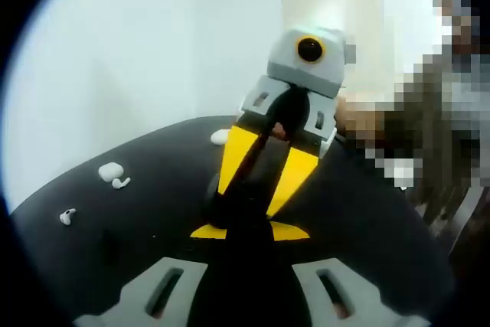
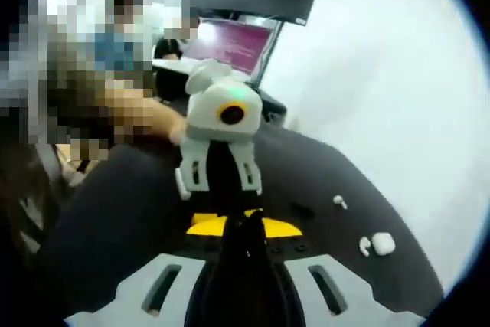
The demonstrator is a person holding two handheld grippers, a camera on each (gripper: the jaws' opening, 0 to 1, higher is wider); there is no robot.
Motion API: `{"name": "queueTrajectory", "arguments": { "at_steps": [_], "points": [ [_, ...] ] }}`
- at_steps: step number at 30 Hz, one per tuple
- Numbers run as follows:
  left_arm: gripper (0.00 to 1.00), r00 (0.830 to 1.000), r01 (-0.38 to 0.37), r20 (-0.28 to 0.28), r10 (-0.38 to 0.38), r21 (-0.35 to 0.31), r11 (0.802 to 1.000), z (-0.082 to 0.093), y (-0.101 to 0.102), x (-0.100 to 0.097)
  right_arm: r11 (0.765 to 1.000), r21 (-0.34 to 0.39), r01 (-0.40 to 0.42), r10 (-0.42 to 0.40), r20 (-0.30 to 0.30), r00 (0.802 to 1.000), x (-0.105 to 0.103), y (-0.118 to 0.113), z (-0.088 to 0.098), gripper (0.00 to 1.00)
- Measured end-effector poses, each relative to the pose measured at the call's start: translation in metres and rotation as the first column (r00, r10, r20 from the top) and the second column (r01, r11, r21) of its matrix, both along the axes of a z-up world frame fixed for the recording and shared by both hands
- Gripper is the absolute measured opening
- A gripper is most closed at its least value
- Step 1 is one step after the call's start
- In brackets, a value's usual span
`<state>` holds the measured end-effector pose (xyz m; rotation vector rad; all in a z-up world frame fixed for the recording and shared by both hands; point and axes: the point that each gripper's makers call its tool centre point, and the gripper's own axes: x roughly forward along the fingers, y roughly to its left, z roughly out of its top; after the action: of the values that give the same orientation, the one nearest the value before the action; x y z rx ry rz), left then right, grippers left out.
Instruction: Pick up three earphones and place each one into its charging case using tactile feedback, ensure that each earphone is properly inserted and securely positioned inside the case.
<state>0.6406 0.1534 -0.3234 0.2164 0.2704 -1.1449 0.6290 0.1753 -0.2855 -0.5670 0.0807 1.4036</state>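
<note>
Black tabletop (image 1: 153,189) against a white wall (image 1: 115,51): we see a charging case (image 1: 110,171), earphones (image 1: 67,217) loose beside it; both grippers' jaw states we cannot tell.

Matt black tabletop (image 1: 138,227), smooth, faintly sheened toward its far edge. Small glossy white plastic earphones (image 1: 67,217) and rounded white plastic charging case (image 1: 111,171), smooth-shelled. Pale grey moulded plastic gripper bodies (image 2: 218,155), matt, with flat yellow panels (image 1: 239,155) and dull black jaws. Plain white wall (image 1: 115,51), smooth and matt.
</note>
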Motion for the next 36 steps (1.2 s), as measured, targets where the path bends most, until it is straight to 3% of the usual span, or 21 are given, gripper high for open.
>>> {"name": "queueTrajectory", "arguments": {
  "at_steps": [5, 11, 18, 22, 28, 36],
  "points": [
    [0.15, 1.000, -0.004, -0.005, 0.004, -0.001, 1.000, 0.000, 0.000, 0.000, 0.990, 0.054, 0.131, -0.128, -0.056, 0.990, 0.001, 0.001, 0.001, 0.17],
    [0.15, 1.000, -0.003, 0.003, 0.003, 0.002, 1.000, 0.000, 0.000, 0.000, 0.968, 0.113, 0.225, -0.212, -0.121, 0.970, -0.002, 0.004, 0.000, 0.19],
    [0.15, 1.000, -0.006, 0.003, 0.006, 0.003, 1.000, 0.000, -0.001, -0.001, 0.975, 0.112, 0.193, -0.191, -0.027, 0.981, -0.004, 0.008, -0.004, 0.13],
    [0.15, 1.000, -0.005, 0.005, 0.005, 0.004, 1.000, 0.000, 0.000, 0.000, 0.974, 0.123, 0.192, -0.188, -0.045, 0.981, -0.004, 0.008, -0.003, 0.13],
    [0.15, 1.000, -0.003, 0.011, 0.003, 0.005, 1.000, 0.000, 0.000, -0.001, 0.983, 0.141, 0.121, -0.120, -0.011, 0.993, -0.011, 0.015, -0.001, 0.17],
    [0.15, 1.000, -0.003, 0.009, 0.003, 0.004, 1.000, 0.000, 0.000, -0.001, 0.984, 0.140, 0.110, -0.109, -0.016, 0.994, -0.011, 0.017, -0.002, 0.08]
  ]
}}
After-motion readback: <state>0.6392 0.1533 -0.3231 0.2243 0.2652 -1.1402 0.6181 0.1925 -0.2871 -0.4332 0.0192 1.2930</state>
